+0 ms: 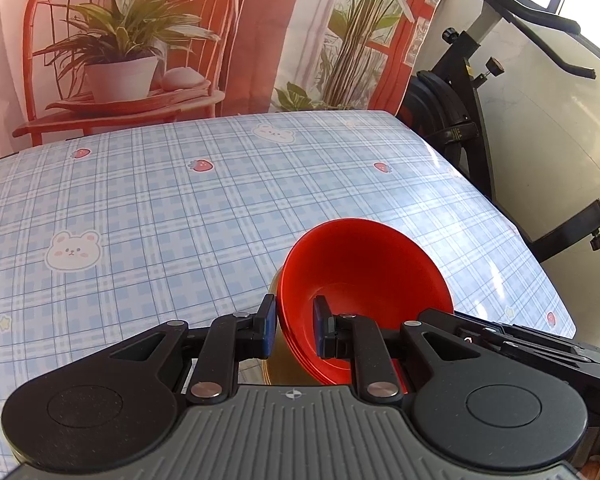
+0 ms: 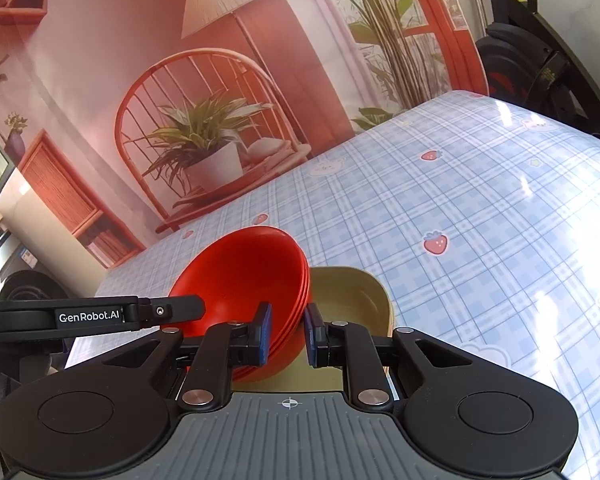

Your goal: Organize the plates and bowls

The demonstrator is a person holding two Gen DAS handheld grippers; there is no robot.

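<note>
Holding the stack of red bowls (image 1: 364, 280) by its rim from both sides, I judge the gathering mostly done: left gripper (image 1: 296, 326) clamped on one edge, right gripper (image 2: 287, 330) on the opposite edge. The stack hangs tilted over the near part of the counter (image 1: 180, 200), with an olive-yellow dish (image 2: 352, 296) just beside it. Setting them down remains. Count: about four nested red bowls by their rims, one yellow dish, no other crockery visible.

Close opposing wrist views, perhaps downward-tilted
</note>
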